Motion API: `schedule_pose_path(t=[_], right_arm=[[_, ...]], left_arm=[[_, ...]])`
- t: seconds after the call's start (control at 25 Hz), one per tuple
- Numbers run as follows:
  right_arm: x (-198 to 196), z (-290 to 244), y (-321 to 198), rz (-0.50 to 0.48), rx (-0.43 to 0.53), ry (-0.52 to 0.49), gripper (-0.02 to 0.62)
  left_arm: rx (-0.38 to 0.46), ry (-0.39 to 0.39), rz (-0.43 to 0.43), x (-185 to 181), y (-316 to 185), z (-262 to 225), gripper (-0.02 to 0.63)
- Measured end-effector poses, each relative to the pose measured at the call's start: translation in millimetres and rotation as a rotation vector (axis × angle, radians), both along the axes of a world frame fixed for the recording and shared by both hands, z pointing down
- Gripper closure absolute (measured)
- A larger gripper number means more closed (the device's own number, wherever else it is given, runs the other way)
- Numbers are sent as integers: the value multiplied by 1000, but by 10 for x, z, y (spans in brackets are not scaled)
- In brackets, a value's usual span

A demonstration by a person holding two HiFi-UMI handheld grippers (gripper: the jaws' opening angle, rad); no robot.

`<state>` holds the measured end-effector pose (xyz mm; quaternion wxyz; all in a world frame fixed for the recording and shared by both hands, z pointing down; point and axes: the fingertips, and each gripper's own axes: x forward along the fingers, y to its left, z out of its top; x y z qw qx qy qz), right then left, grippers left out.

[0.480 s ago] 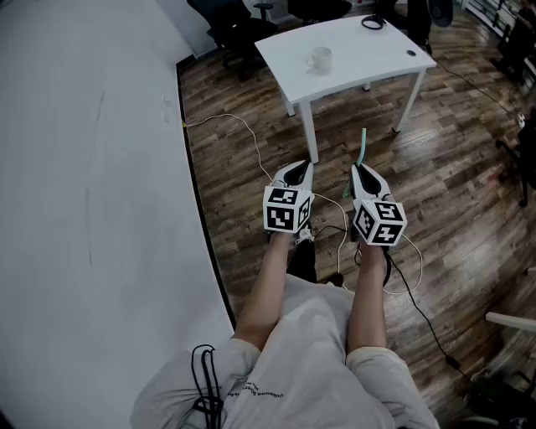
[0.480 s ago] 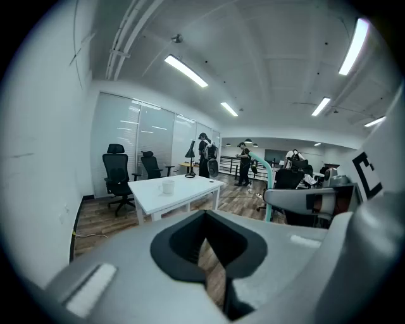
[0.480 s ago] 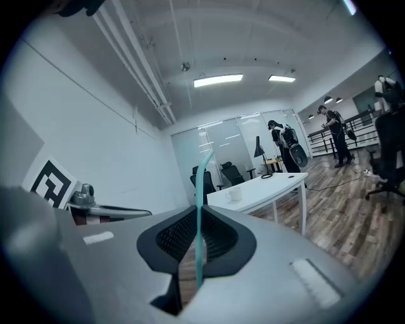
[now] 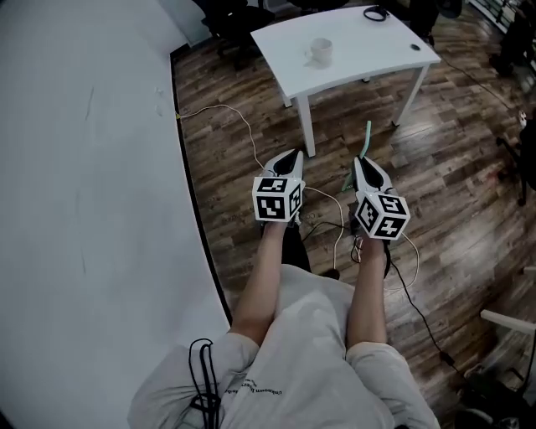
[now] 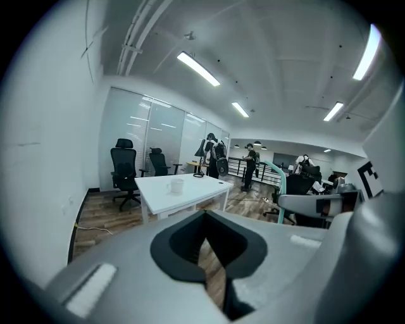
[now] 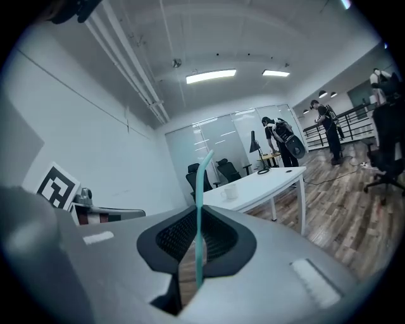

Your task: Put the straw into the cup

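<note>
A teal straw sticks up out of my right gripper, whose jaws are shut on it; in the right gripper view the straw runs up between the jaws and bends at its top. My left gripper is shut and holds nothing, beside the right one above the wooden floor. A white cup stands upright on a white table well ahead of both grippers. The same cup shows far off in the left gripper view, and small as the cup in the right gripper view.
A white wall runs along the left. Cables lie on the wood floor beneath the grippers. A black cable coil lies on the table. Office chairs stand behind the table, and people stand far off.
Both grippers have moved slightly forward toward the table, and the view has shifted with them. The straw stays held in the right gripper.
</note>
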<state>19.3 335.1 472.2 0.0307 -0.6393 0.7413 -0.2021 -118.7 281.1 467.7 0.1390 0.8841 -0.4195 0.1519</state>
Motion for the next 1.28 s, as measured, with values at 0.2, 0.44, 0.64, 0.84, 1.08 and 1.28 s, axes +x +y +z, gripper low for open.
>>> schedule_pose_path(t=[0.2,0.44,0.64,0.84,1.08,1.28], right_arm=[[287,-25,-500,45,14,0,554],[332,9,-1237,36,-48,15,554],[339,45,-1781,37,-88,32,554],[161,100,-2349,10,-105,-1,552],[18,294,-2948,42,-113,-45,551],[-103,355,-3208,90,-99,-99,551]], left_arm=[[4,-23,100,378,-472,61,606],[-32,6,131,557,-1329,-66,606],[-62,29,150,548,-1851,-48,606],[-110,32,177,388,-2406,79,606],[-129,35,207,196,-3060,204,606],[-127,60,244,110,-3386,242,606]])
